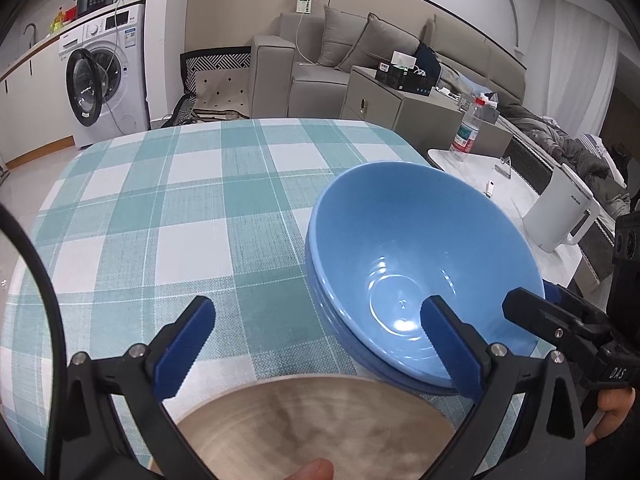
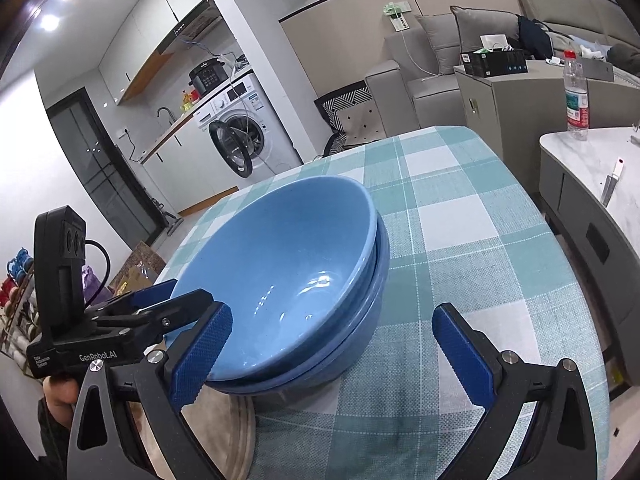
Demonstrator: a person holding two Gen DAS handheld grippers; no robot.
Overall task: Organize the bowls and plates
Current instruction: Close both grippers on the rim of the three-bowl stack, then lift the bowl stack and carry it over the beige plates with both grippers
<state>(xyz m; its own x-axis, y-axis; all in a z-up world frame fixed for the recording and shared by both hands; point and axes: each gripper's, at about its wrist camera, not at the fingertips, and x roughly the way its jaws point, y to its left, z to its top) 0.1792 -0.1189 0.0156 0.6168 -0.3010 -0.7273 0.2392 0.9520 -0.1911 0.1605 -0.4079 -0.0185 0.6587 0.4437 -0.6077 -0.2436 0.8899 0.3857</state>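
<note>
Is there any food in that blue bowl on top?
No, the top blue bowl shows only a bare glossy inside with light glints, nested in another blue bowl beneath it.

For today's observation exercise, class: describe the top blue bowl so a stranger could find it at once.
Start at the table with the teal-and-white checked cloth. Near its front edge, beside a tan plate, sits a stack of blue bowls. The top blue bowl is the paler, glossy one nested and tilted inside the darker bowls beneath it.
</note>
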